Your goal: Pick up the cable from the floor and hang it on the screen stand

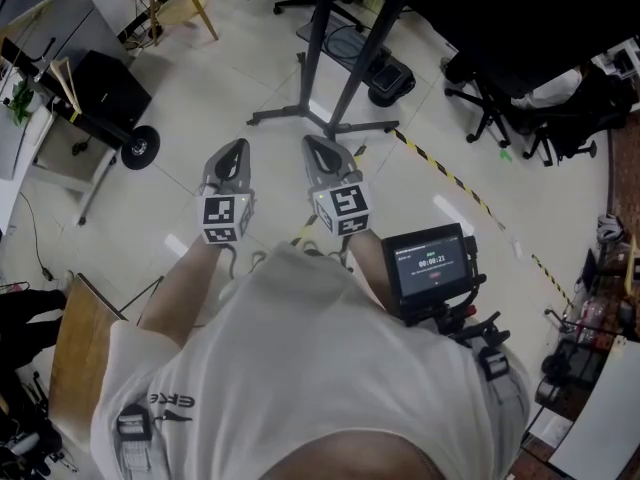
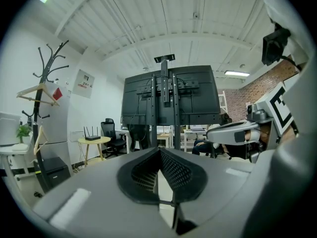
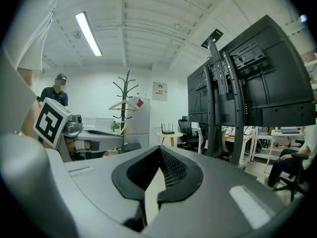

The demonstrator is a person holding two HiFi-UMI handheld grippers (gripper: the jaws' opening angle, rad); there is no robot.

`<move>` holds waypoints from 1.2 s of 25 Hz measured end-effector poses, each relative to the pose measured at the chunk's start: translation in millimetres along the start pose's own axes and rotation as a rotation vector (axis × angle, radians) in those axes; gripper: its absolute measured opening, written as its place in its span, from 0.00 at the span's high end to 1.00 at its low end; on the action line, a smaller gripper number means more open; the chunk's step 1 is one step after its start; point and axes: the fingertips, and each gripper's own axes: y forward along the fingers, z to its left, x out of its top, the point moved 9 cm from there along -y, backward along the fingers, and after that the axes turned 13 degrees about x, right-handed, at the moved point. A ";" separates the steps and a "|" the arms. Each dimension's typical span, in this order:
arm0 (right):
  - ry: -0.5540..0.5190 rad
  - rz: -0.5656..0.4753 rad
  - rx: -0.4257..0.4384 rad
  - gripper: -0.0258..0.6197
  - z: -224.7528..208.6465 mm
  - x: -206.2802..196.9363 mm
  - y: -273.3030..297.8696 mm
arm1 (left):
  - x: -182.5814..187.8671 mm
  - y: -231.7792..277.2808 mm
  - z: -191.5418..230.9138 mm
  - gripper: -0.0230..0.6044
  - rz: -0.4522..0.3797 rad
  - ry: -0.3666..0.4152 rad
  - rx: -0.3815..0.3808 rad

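The person holds the left gripper (image 1: 235, 154) and right gripper (image 1: 318, 154) clenched and empty, level and facing the screen stand (image 1: 318, 58), apparently idle.

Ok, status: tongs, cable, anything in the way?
Left tongs shut, empty. Right tongs shut, empty. No cable held; striped yellow-black line on floor beside screen stand. Nothing seen blocking the stand.

we wear a white short-sleeved tee (image 1: 300, 358), dark lettering (image 1: 170, 400) on the left sleeve, grey buckled straps (image 1: 133, 426) over both shoulders. grey left tongs (image 1: 236, 148) and right tongs (image 1: 311, 144) carry black-and-white marker cubes (image 1: 226, 218).
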 end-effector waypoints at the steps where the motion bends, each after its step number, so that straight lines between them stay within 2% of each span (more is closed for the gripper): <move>1: 0.001 0.000 -0.002 0.94 -0.7 -0.2 -0.1 | 1.1 0.7 -0.6 0.96 -0.003 -0.001 -0.001; 7: 0.005 -0.008 0.000 0.94 -1.9 0.9 0.9 | 4.0 0.7 -1.0 0.96 0.009 -0.005 0.006; 30: -0.012 -0.027 0.029 0.94 2.2 7.6 6.7 | 13.6 -1.1 4.0 0.96 -0.030 0.007 0.024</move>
